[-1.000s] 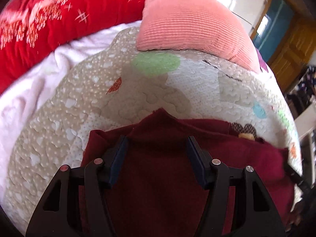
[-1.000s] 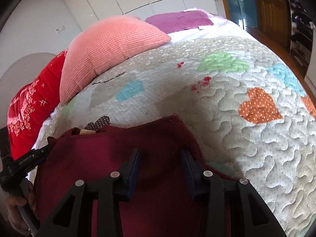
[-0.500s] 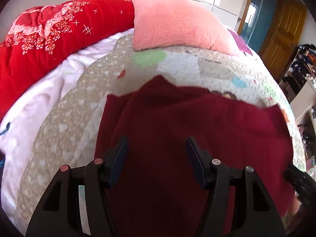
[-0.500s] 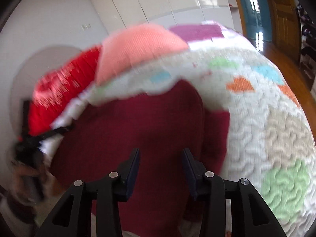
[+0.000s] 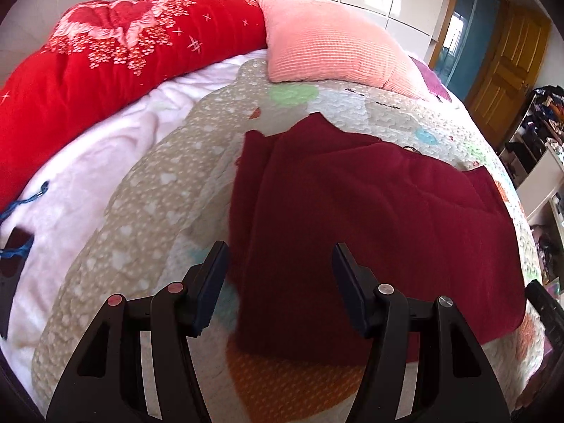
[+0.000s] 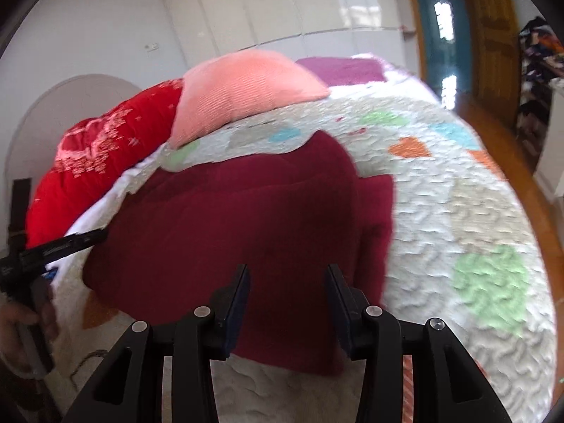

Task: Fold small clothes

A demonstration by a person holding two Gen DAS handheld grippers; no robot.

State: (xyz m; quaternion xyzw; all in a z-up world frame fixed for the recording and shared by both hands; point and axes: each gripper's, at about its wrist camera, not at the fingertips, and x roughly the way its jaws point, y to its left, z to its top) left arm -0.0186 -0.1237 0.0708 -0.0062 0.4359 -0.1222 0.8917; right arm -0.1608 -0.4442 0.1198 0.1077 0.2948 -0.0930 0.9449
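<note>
**Garment laid down, both claws free**

- Left claw (image 5: 278,268): jaws apart, nothing between them. A second ago it sat low over the cloth; it now stands back above the garment's left edge.
- Red bolster (image 5: 105,56): along the head of the bed, left corner.
- Pink pillow (image 5: 331,42): head of the bed, beside the bolster.
- Garment (image 5: 370,232): dark red, lying on the quilt (image 5: 148,211) mid-bed, a narrow layer doubled along its left side. Earlier it was lifted and swinging; now it rests flat.
- Right claw (image 6: 287,296): jaws apart, empty, hovering over the garment's near edge; view blurred.

Assessment: one fold appears finished and released. Next likely a fresh grip on an edge for a second fold.
</note>
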